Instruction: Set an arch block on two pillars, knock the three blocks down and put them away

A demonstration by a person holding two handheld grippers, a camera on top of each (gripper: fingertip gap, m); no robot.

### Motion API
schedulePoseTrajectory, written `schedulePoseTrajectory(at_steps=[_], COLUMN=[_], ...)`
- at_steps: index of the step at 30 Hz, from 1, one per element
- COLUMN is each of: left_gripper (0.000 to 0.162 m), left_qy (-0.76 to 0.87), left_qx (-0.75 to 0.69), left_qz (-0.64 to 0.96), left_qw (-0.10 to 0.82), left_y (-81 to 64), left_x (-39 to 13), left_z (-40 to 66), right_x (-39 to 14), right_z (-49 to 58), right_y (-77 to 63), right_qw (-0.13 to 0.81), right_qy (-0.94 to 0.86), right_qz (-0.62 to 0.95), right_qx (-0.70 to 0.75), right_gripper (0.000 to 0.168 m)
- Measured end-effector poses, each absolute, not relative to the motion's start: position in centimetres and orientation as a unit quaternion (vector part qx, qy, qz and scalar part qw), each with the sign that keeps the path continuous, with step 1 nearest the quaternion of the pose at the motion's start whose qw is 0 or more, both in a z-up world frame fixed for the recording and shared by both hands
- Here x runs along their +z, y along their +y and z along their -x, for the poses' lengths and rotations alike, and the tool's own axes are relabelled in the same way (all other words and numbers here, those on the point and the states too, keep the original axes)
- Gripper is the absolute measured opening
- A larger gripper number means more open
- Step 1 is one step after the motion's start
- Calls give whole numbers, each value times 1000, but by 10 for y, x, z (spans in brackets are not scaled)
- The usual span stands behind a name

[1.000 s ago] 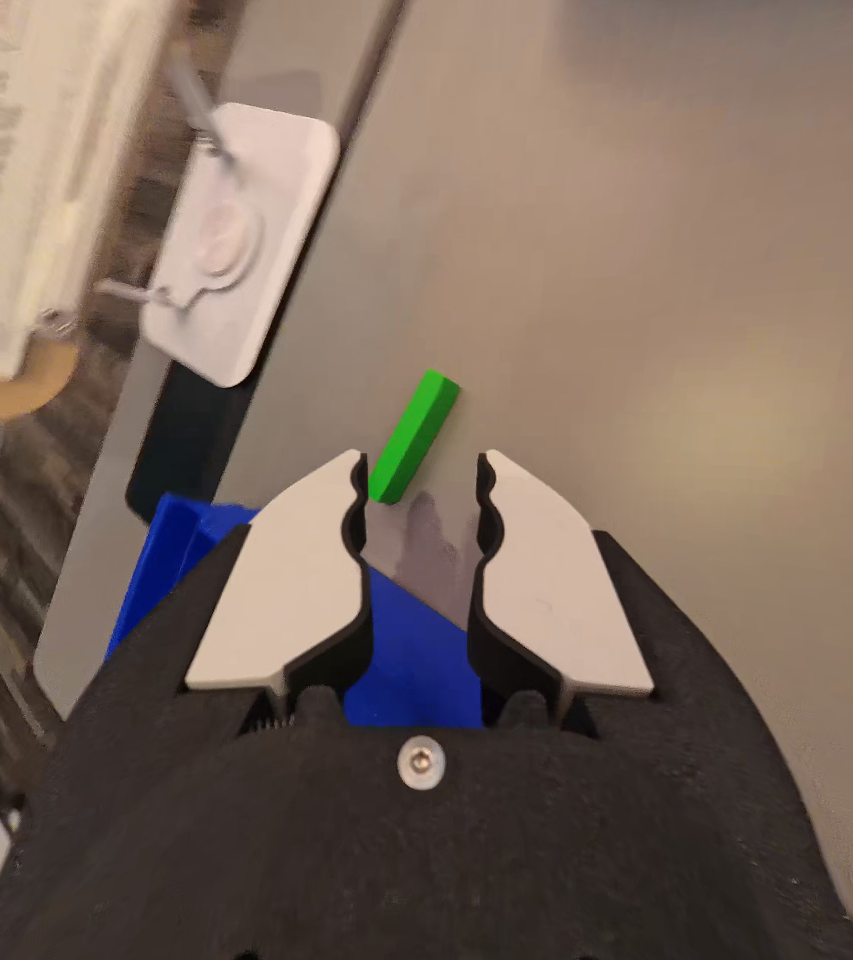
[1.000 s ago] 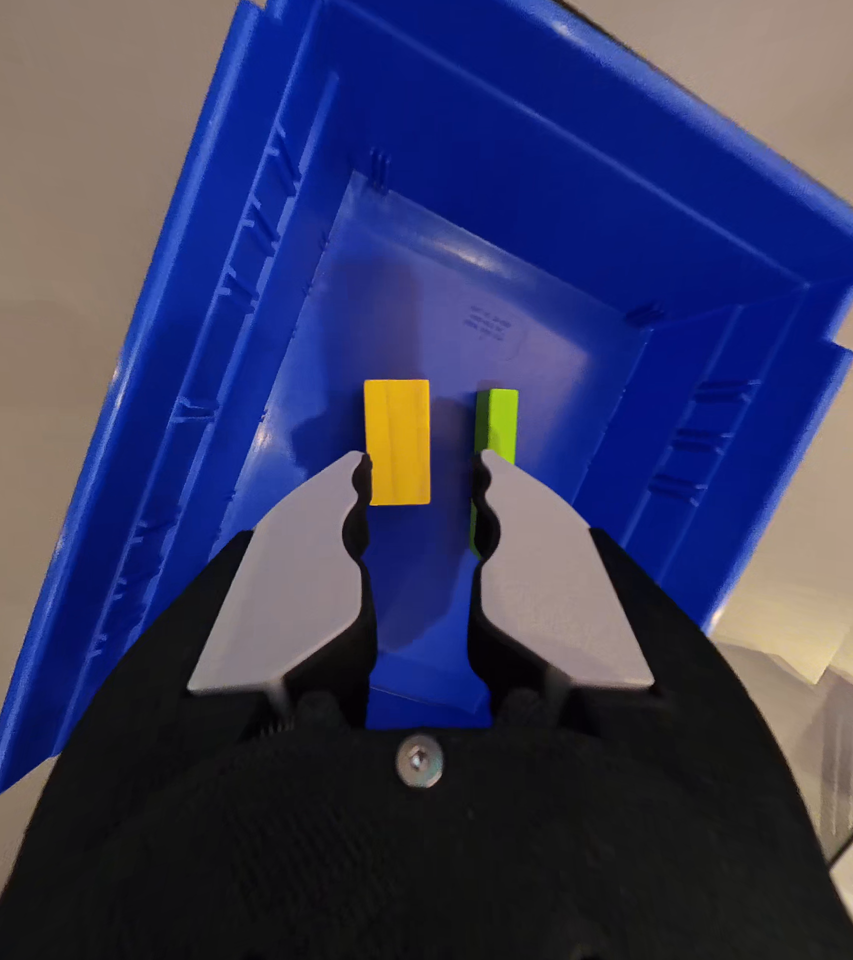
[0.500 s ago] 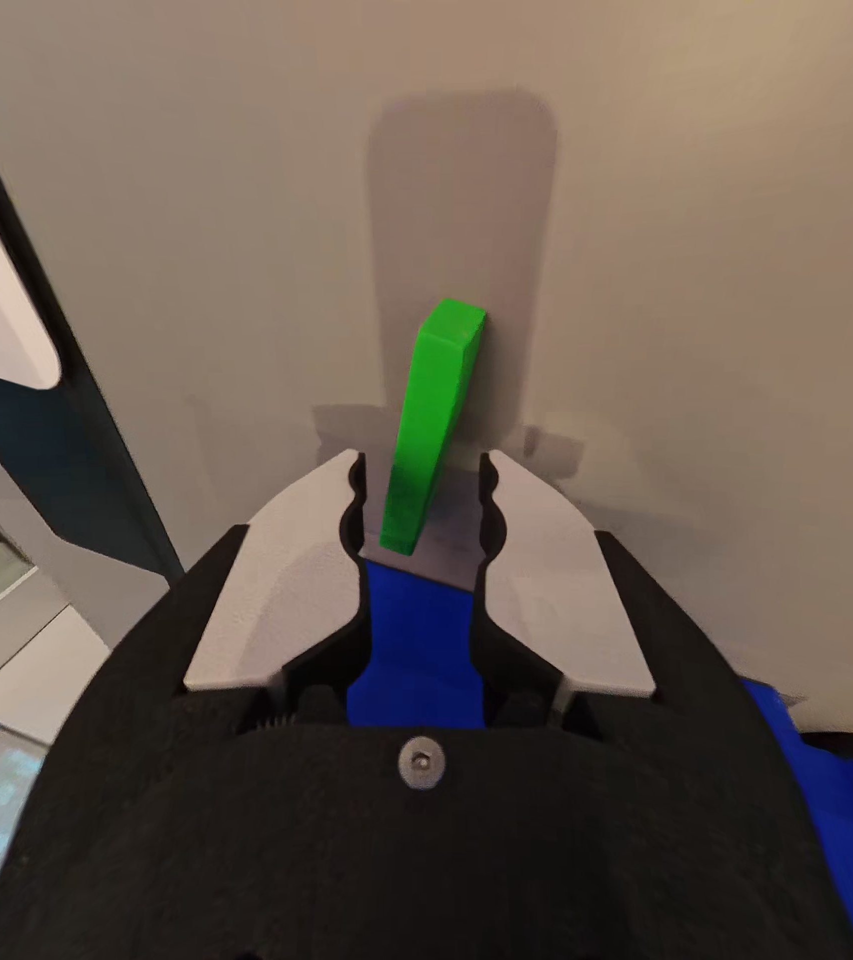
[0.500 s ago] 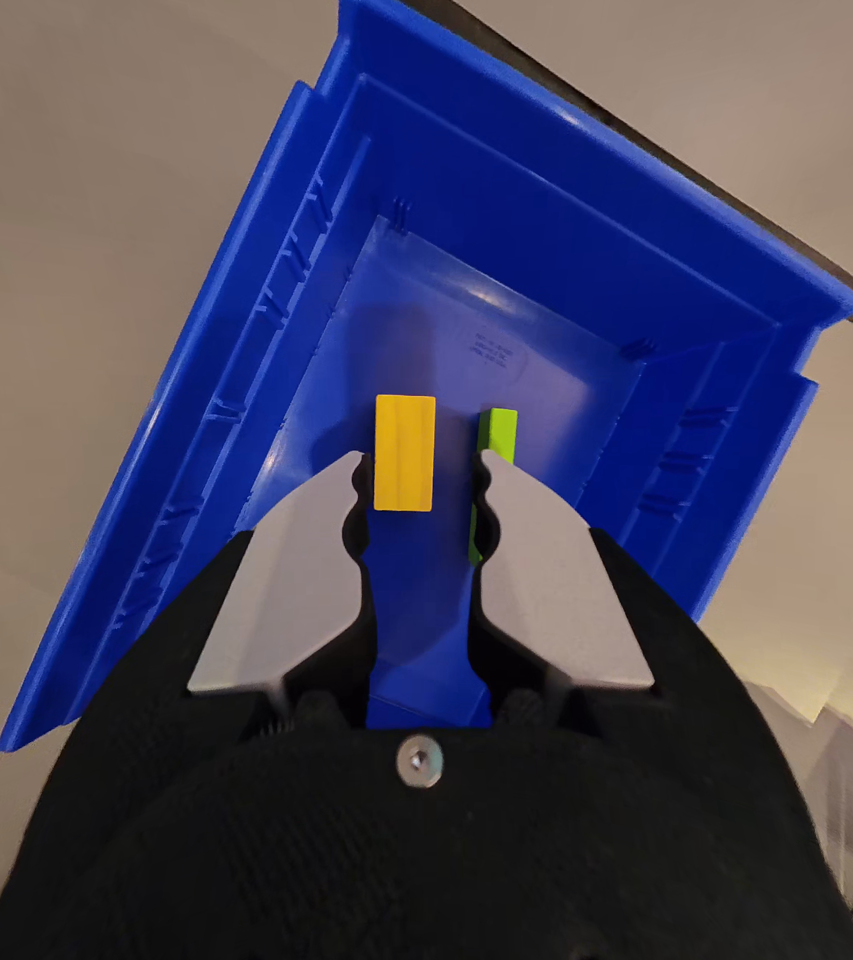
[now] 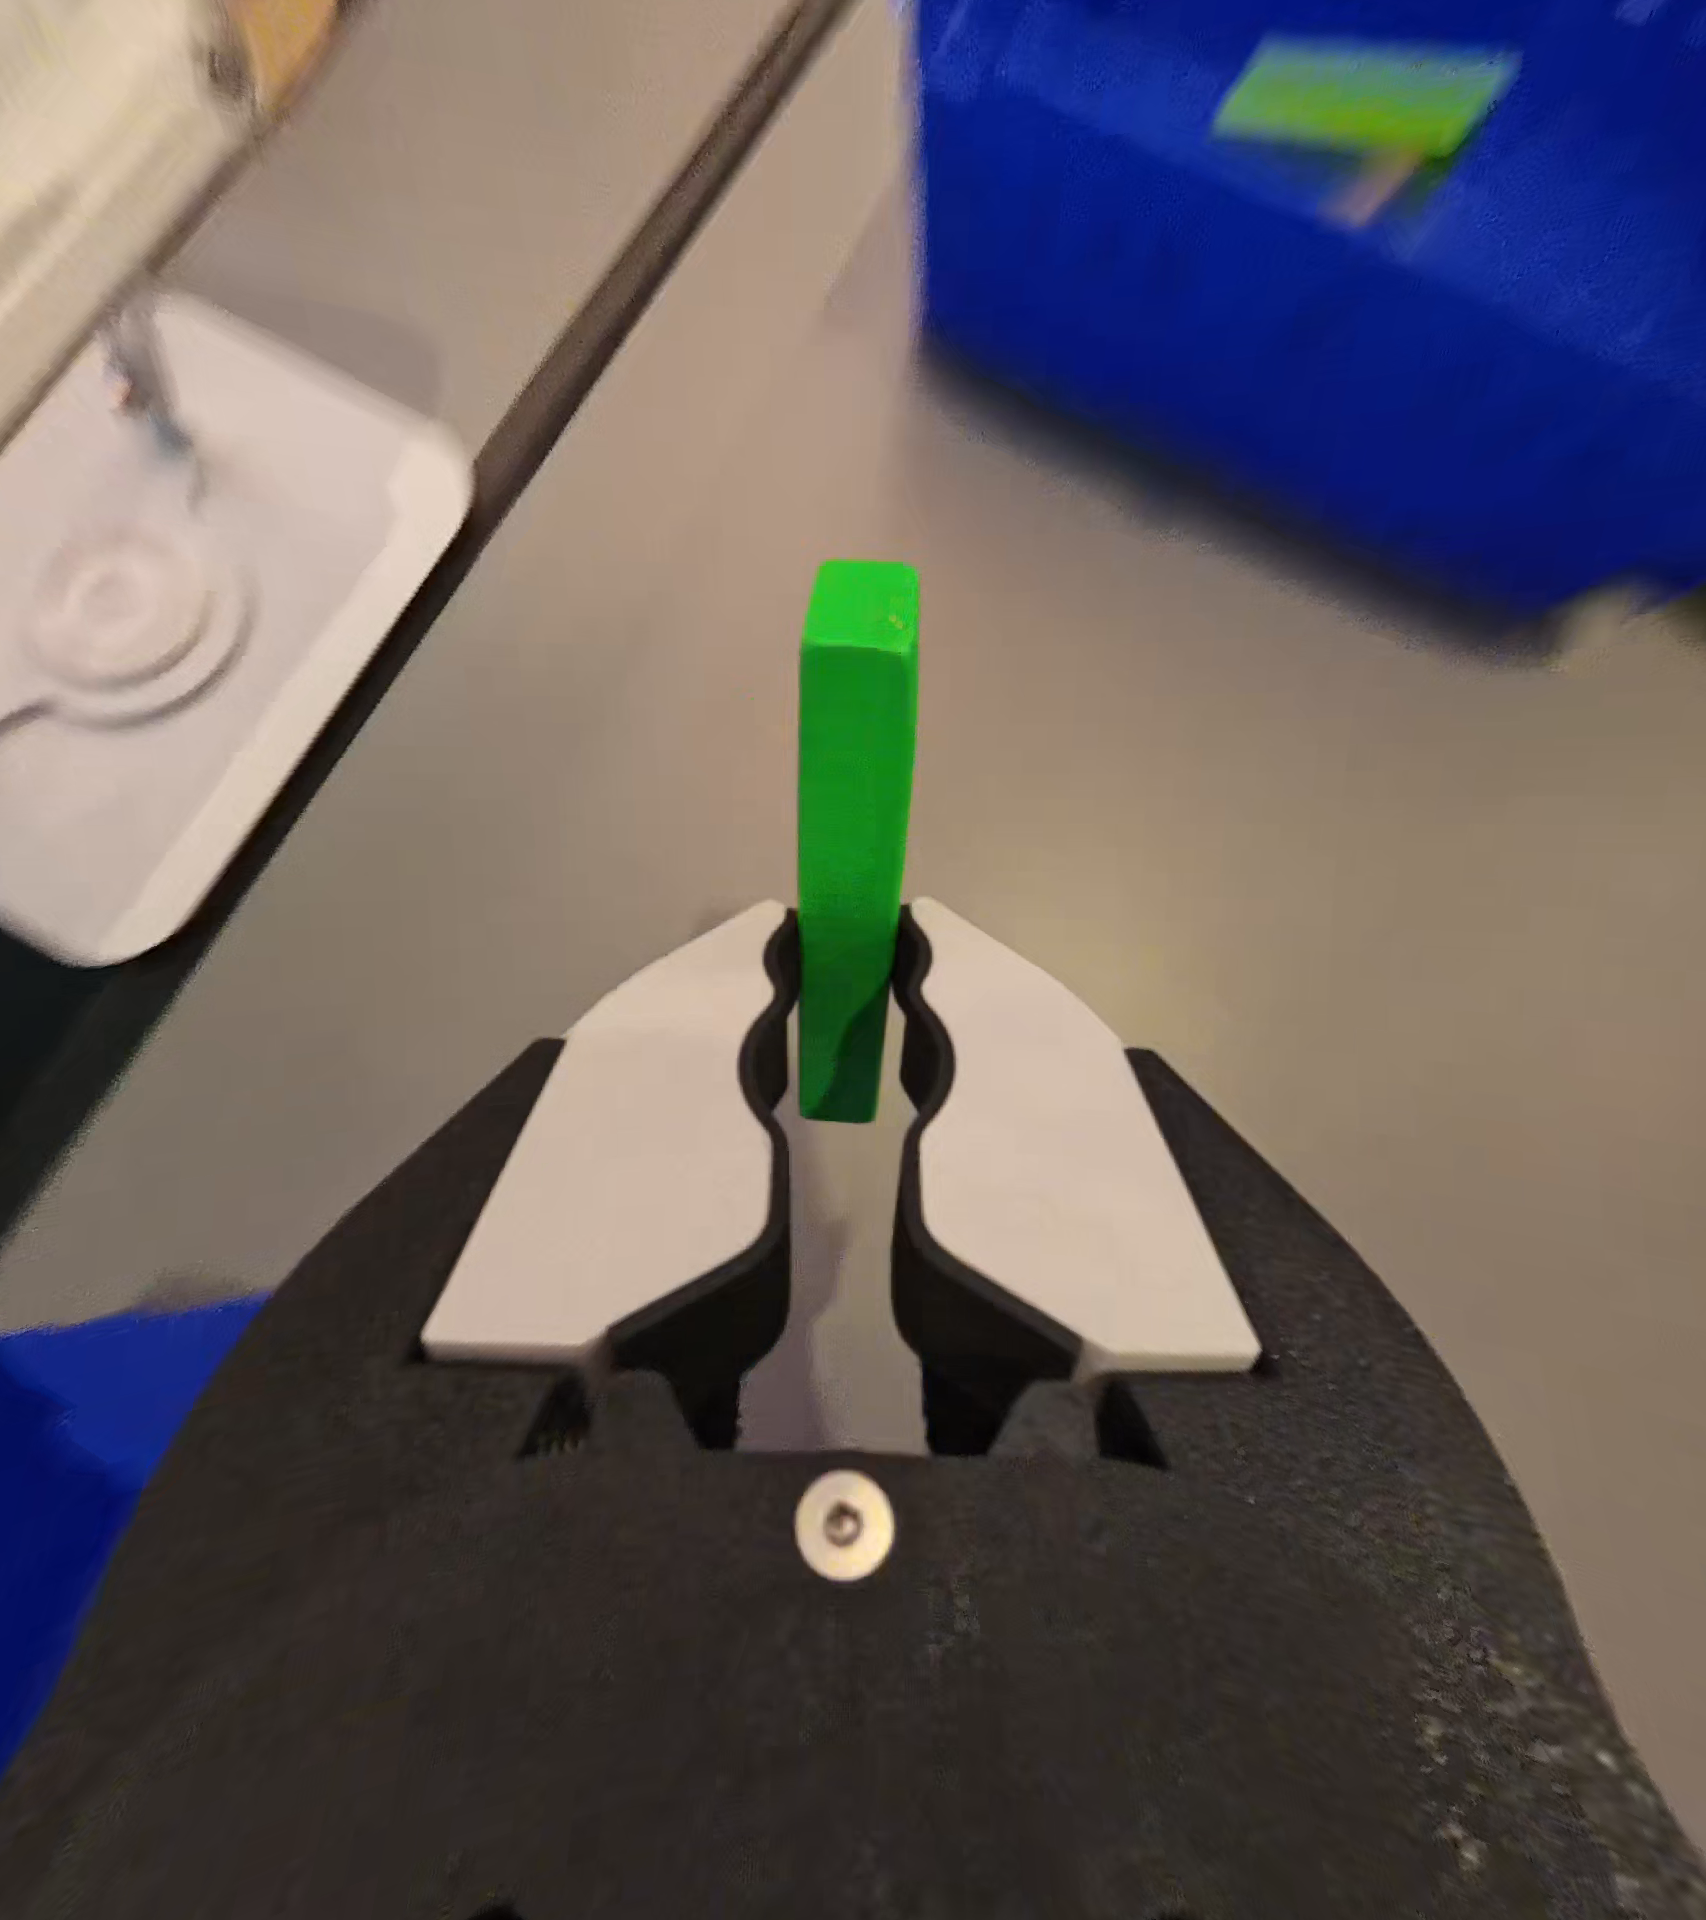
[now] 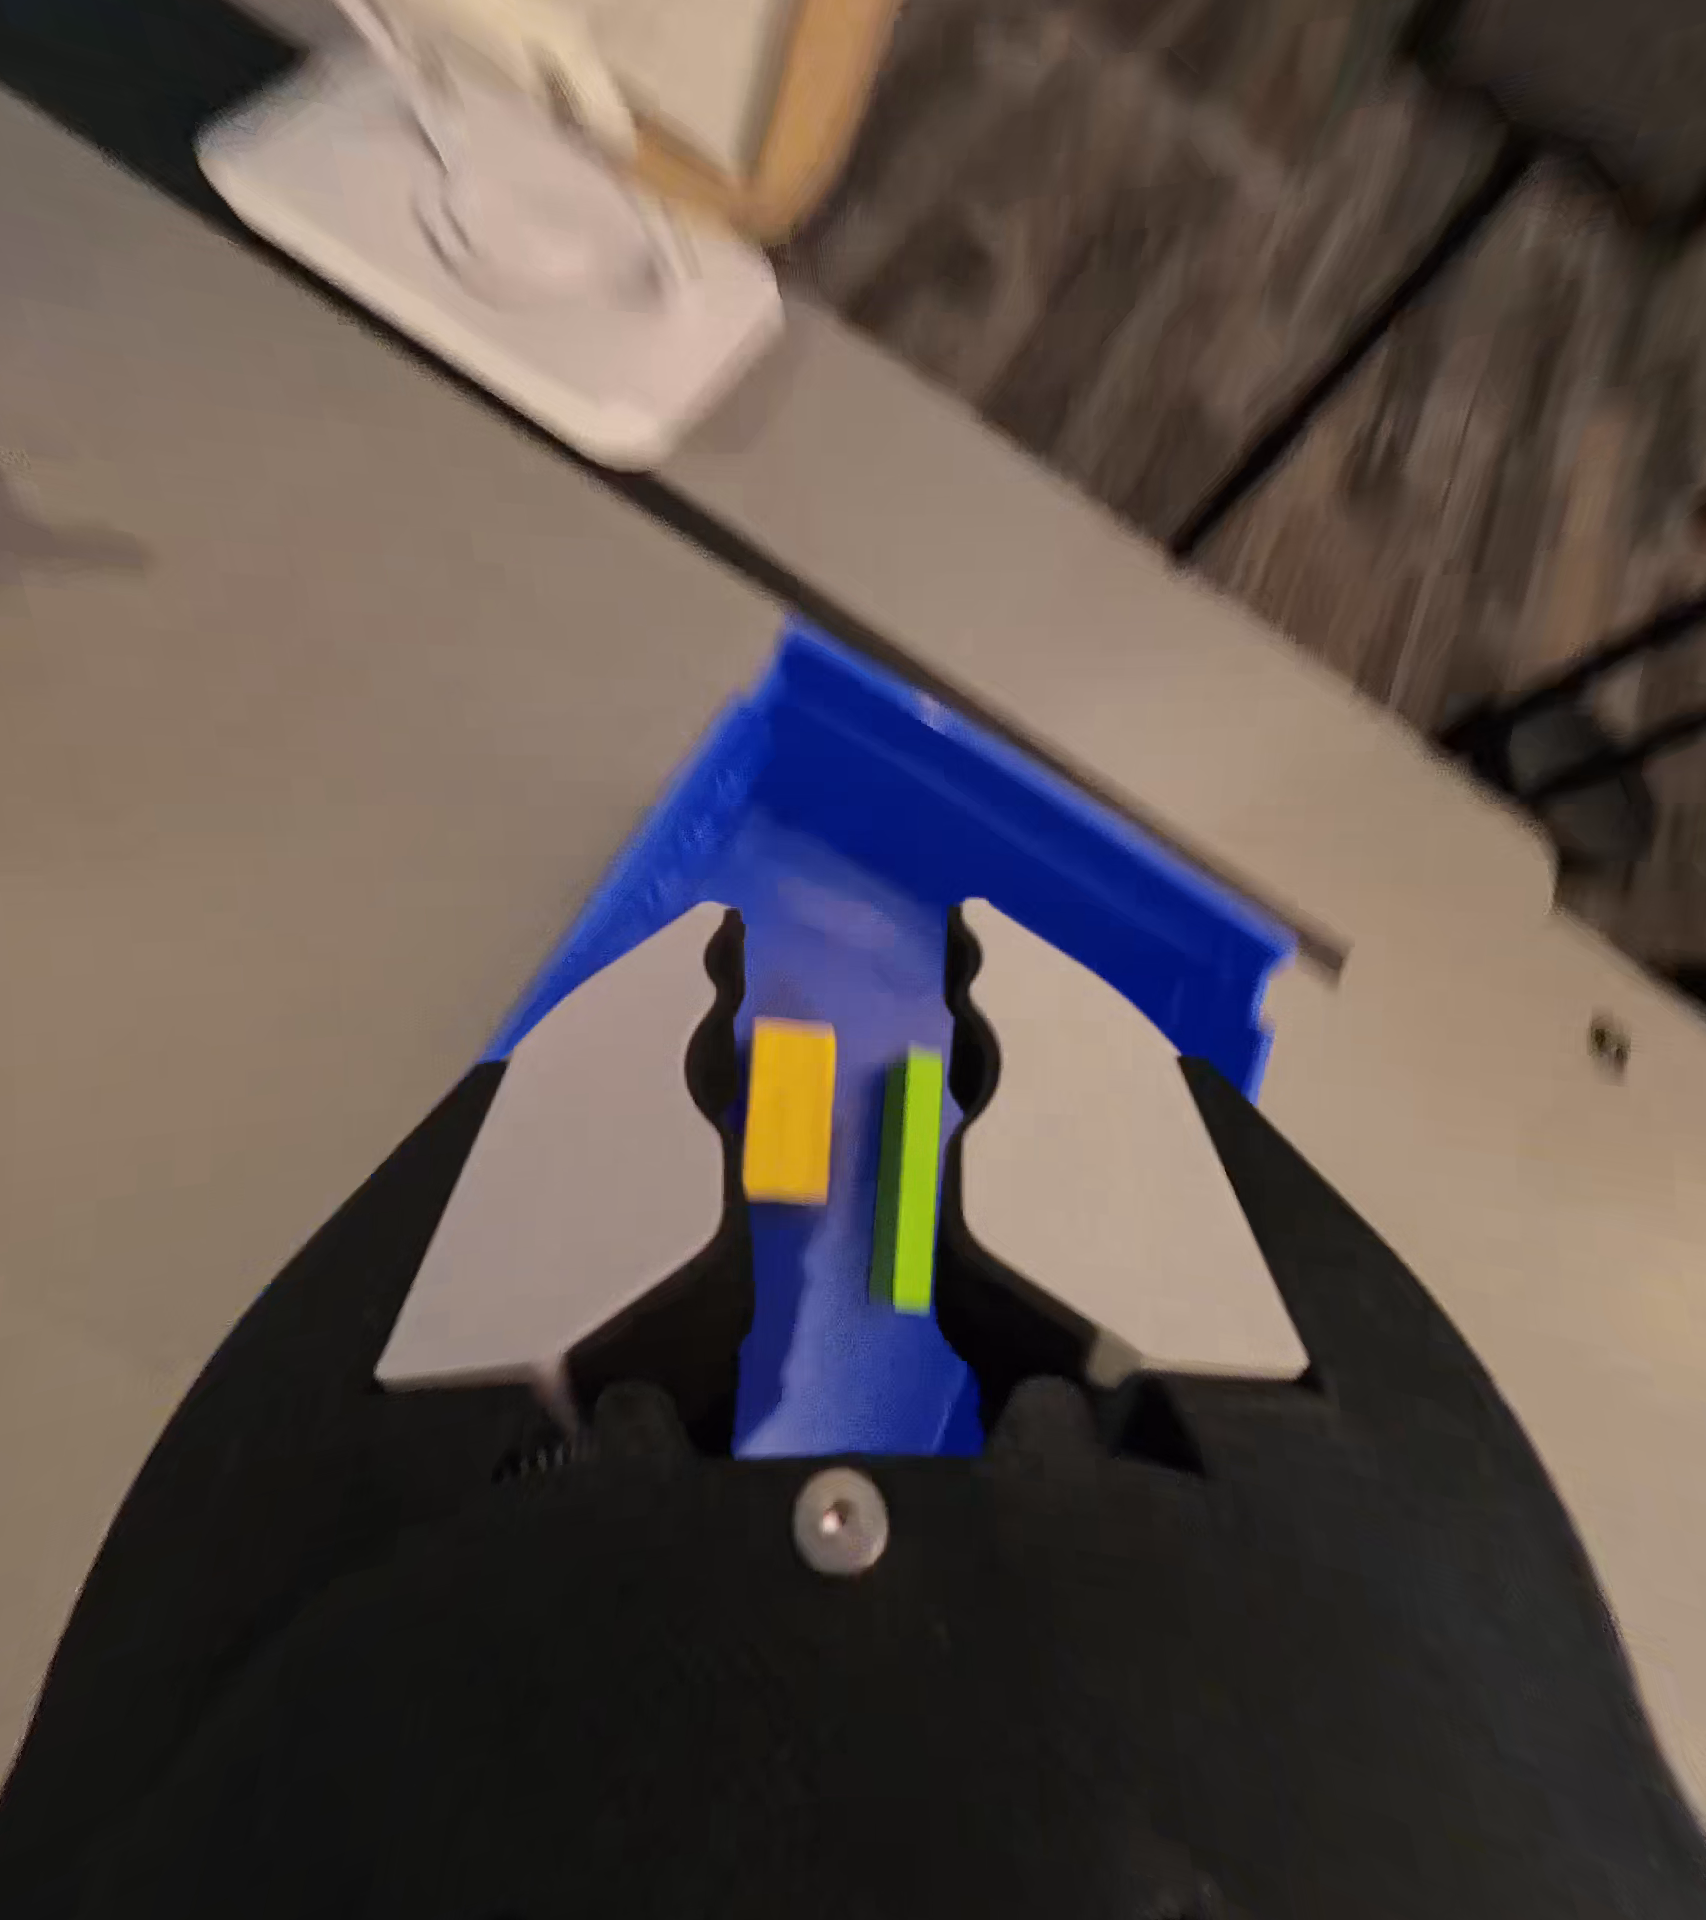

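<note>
Left gripper [image 5: 844, 925] is clamped on the slim bright-green wooden block [image 5: 854, 821]; right gripper [image 6: 844, 920] is held apart. Block could be dropped short of the blue plastic bin [image 6: 994, 821] if grip is loosened early.

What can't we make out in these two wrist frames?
- Left wrist view: the blue bin is motion-blurred; its green label is unreadable.
- Left wrist view: the green block in the left gripper hides its lower faces.
- Right wrist view: the right gripper body covers the near bin floor; yellow block detail is smeared.

three blocks: green [image 5: 854, 831], yellow [image 6: 789, 1110], lime [image 6: 909, 1174]; two blue bins [image 5: 1348, 343] [image 6: 828, 821]; one white tray [image 5: 153, 623].
</note>
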State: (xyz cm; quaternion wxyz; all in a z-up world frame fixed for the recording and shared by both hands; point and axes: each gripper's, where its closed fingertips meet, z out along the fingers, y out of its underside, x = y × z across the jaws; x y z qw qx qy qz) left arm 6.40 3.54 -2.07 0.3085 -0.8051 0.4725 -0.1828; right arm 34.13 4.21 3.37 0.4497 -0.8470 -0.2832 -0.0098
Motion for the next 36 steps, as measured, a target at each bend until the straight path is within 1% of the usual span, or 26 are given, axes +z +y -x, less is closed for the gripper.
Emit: schedulePoseTrajectory(at_steps=[3,5,8,10,12,16,20,22,23,24,26,29,31,32,33,36], left_gripper=[17,17,16,17,17,17,17,18,20,27,50,51,49,47,45,43], left_qy=[438,418,396,398,413,418,422,424,422,418,410,406,398,400,404,415], left_qx=[-323,-377,-450,-490,-508,-496,-508,-522,-525,-529,-528,-494,-471,-465,-461,-432], left_qz=[756,726,664,627,616,615,615,609,612,615,631,647,655,654,653,663], left_qw=[365,394,447,456,438,448,430,420,415,408,394,416,437,443,445,448], left_y=[-4,-23,-44,-59,-71,-71,-72,-75,-75,-76,-75,-67,-60,-61,-62,-64], left_x=[30,54,90,105,106,97,85,84,84,85,85,88,93,95,97,96], left_z=[-89,-96,-97,-97,-97,-100,-104,-107,-107,-107,-103,-87,-76,-72,-69,-63], right_x=[91,114,124,122,115,94,71,65,62,61,63,77,62,43,19,-47], right_z=[-276,-233,-183,-159,-137,-101,-87,-86,-87,-91,-109,-172,-241,-277,-307,-361], right_y=[20,-8,-48,-58,-62,-74,-72,-73,-72,-70,-63,-43,-11,0,2,0], right_qw=[577,610,580,550,522,445,434,431,428,428,435,450,455,425,372,232], right_qy=[-367,-408,-451,-451,-447,-447,-467,-484,-490,-498,-505,-454,-381,-337,-302,-226], right_qz=[726,655,590,578,566,559,577,581,588,597,618,679,764,814,858,933], right_qx=[76,178,334,400,454,539,511,493,481,460,417,361,252,208,185,159], right_gripper=[38,38,45,46,46,46,43,17,17,17,17,17,17,17,17,17])
